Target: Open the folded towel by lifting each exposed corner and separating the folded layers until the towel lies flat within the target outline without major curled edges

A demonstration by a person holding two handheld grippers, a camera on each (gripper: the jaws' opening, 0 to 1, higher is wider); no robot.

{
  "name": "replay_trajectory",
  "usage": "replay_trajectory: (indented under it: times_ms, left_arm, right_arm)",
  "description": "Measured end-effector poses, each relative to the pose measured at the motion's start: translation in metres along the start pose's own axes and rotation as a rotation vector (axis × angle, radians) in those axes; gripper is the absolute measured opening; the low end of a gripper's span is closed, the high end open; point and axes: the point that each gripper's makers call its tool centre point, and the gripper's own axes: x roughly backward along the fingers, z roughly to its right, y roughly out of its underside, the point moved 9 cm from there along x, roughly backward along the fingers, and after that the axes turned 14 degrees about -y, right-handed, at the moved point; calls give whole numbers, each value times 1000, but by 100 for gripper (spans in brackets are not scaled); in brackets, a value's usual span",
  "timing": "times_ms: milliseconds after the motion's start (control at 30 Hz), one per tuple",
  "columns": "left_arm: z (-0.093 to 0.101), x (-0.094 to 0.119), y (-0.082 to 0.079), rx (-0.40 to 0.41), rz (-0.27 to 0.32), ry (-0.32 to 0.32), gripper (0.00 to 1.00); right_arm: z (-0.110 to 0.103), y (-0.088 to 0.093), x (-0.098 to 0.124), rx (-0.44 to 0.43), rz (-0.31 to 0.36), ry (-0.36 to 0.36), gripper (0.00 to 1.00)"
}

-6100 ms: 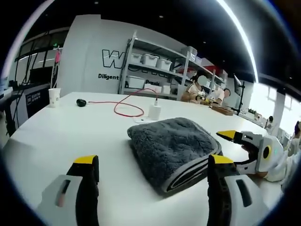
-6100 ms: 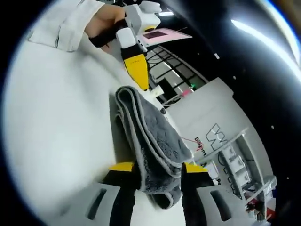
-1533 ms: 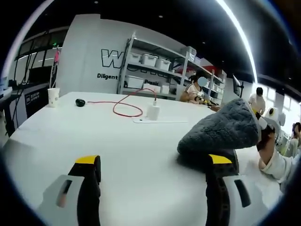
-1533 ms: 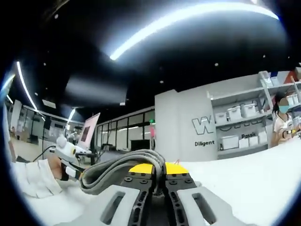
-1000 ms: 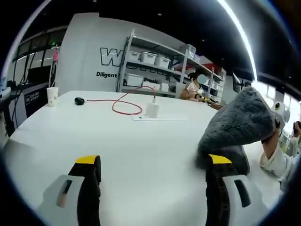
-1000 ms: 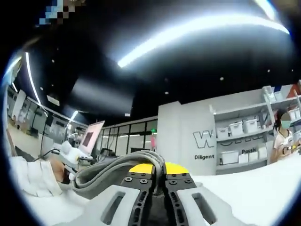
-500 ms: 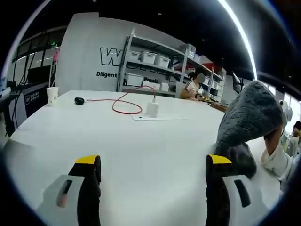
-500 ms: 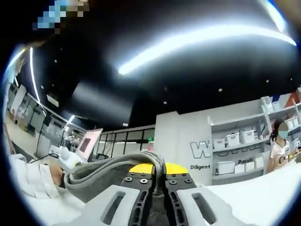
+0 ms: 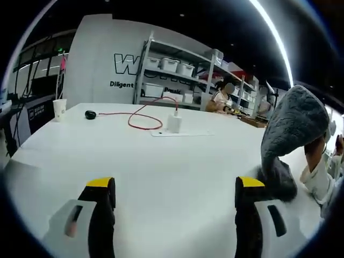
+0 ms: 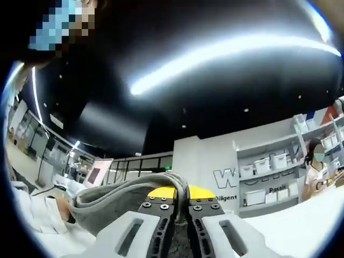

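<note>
The grey plush towel [image 9: 293, 126] hangs lifted at the right of the left gripper view, its lower folds [image 9: 277, 180] resting on the white table [image 9: 161, 161]. My left gripper [image 9: 174, 188] is open above the table, its yellow-tipped jaws wide apart with nothing between them; the towel lies just past its right jaw. In the right gripper view my right gripper [image 10: 176, 192] is shut on the towel's edge [image 10: 118, 201], whose grey layers with pale piping drape off to the left. That view tilts up toward the ceiling.
A red cable [image 9: 141, 119] runs to a white charger block [image 9: 174, 124] mid-table, with a black mouse [image 9: 92, 114] and a paper cup [image 9: 60, 109] at the far left. Shelving with bins [image 9: 172, 80] stands behind. A person's sleeve [image 9: 317, 180] sits beside the towel.
The right gripper has kept lifting the towel up and to the right, so it stands taller and further right in the left gripper view. The right gripper view has tilted further upward.
</note>
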Motion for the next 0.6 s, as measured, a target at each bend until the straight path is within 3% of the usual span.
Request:
replay_trajectory:
  times_ms: [100, 300, 400, 600]
  left_arm:
    - [0, 0, 0, -3, -2, 0, 90]
    - [0, -1, 1, -5, -8, -2, 90]
    - [0, -1, 1, -6, -10, -2, 90]
    - [0, -1, 1, -8, -11, -2, 90]
  right_arm:
    - [1, -11, 4, -4, 37, 15, 0]
    - [4, -12, 4, 32, 25, 31, 0]
    - [20, -5, 8, -34, 1, 103, 0]
    - [34, 12, 12, -95, -52, 168, 0]
